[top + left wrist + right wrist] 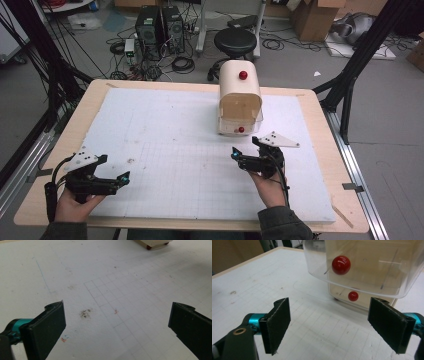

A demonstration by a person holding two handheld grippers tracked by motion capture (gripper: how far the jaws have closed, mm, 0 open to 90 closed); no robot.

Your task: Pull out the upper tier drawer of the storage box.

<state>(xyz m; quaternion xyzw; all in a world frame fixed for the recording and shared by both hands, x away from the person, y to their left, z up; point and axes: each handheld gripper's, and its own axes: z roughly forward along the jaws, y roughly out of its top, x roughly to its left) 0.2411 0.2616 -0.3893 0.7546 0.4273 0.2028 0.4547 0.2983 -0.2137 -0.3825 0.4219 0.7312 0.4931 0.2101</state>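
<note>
The bread box stands on the far right part of the white foam board, just beyond the right gripper. It is a cream box with a rounded top and a clear curved lid. A red knob sits on the top of it, and a second, smaller red knob sits low on the front. In the right gripper view the clear lid is seen from near, with the big red knob on it and the small red knob below, on the cream front.

The right gripper points at the box, and its jaws stand wide apart with nothing between them. They do not touch the box; the board shows in the gap. The person's right hand holds it from below.

The left gripper is well apart from the box, near the left front corner of the board, in the person's left hand. Its jaws also stand wide and empty, above a dark smudge and thin grid lines drawn on the board. A corner of the box shows at the top of that view.

The board lies on a wooden table.
</note>
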